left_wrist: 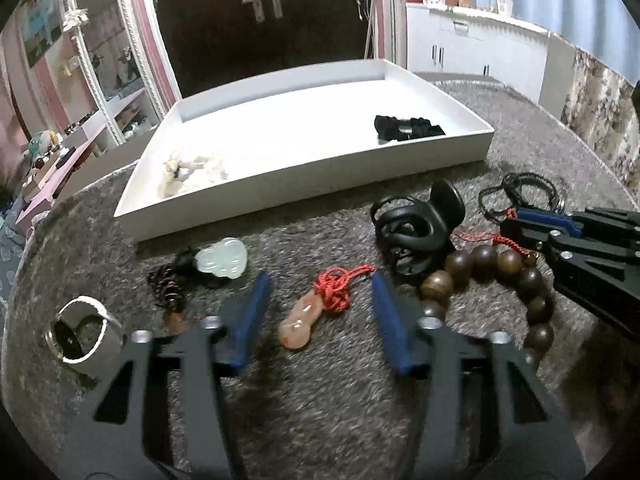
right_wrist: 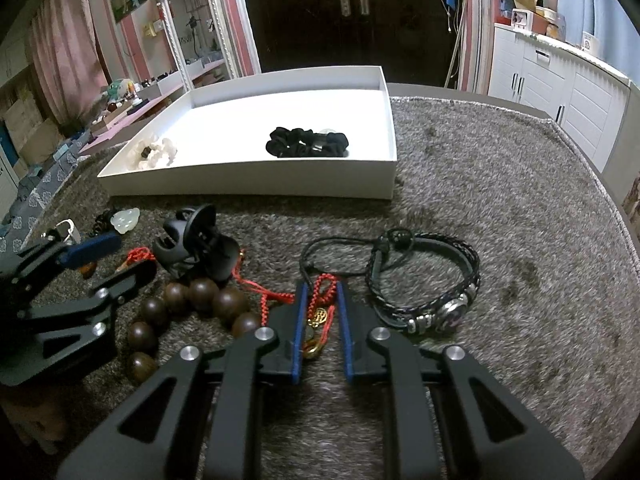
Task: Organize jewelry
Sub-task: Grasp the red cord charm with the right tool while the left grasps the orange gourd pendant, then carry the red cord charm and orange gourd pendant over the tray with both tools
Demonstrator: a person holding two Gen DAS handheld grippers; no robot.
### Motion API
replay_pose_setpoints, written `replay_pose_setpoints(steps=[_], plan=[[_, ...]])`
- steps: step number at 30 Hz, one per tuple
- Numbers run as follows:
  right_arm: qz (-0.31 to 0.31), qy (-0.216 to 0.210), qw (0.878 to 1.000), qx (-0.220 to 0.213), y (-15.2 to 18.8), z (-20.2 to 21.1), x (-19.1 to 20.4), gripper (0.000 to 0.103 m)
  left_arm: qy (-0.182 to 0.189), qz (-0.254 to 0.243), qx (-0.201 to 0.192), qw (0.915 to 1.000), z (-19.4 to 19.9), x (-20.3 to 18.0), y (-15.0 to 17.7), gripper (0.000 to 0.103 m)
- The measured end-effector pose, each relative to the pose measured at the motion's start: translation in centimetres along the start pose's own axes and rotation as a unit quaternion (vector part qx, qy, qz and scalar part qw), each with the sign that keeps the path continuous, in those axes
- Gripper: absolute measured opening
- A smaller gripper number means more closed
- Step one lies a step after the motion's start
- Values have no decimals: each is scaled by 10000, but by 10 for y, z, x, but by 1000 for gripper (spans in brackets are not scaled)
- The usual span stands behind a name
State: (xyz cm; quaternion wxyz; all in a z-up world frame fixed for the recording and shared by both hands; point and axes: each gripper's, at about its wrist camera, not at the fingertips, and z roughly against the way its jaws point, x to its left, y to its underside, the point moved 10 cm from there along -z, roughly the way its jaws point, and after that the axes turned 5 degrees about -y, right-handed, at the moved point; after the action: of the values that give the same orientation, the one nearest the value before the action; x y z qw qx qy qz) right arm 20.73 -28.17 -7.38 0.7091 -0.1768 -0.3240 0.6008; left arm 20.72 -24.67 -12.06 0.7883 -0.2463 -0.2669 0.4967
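Right tongs (right_wrist: pixel 320 300) pinch the red braided cord (right_wrist: pixel 323 294) of the wooden bead bracelet (right_wrist: pixel 188 312), ready to lift. Left tongs (left_wrist: pixel 318 316) spread, straddling the orange gourd pendant (left_wrist: pixel 298 322) on the desk (white tray (left_wrist: pixel 304 196) just beyond, presumably the destination).

The tray (right_wrist: pixel 248 190) lies behind the hair claw (right_wrist: pixel 196 242); beads (right_wrist: pixel 230 304) lie before it.

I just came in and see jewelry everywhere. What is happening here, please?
A person sorts jewelry into a white tray using two handheld grippers. The right gripper is shut on a red braided cord. The left gripper is open around an orange pendant on the carpet. A black scrunchie already lies in the tray.
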Motion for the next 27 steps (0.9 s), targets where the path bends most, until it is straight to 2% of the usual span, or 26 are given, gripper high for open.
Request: replay_pose_setpoints(steps=[1, 2, 5, 9, 14, 27], plan=[[-8, -9, 10000, 1, 0, 0, 0, 14, 11, -15, 37, 10000, -2, -1, 0, 27], [-13, -15, 10000, -1, 0, 0, 0, 14, 47, -13, 55, 10000, -3, -3, 1, 18], [-19, -21, 10000, -6, 1, 0, 1, 14, 120, 43, 8, 9999, -3, -2, 0, 9], [-31, -50, 10000, -44, 0, 1, -1, 8, 194, 183, -79, 9996, 1, 2, -1, 6], [-7, -81, 9998, -194, -7, 8, 1, 7, 245, 361, -204, 9988, 9, 12, -6, 6], [-27, -259, 9964, -801, -49, 68, 8, 6, 262, 539, -710, 9957, 60, 55, -31, 5]])
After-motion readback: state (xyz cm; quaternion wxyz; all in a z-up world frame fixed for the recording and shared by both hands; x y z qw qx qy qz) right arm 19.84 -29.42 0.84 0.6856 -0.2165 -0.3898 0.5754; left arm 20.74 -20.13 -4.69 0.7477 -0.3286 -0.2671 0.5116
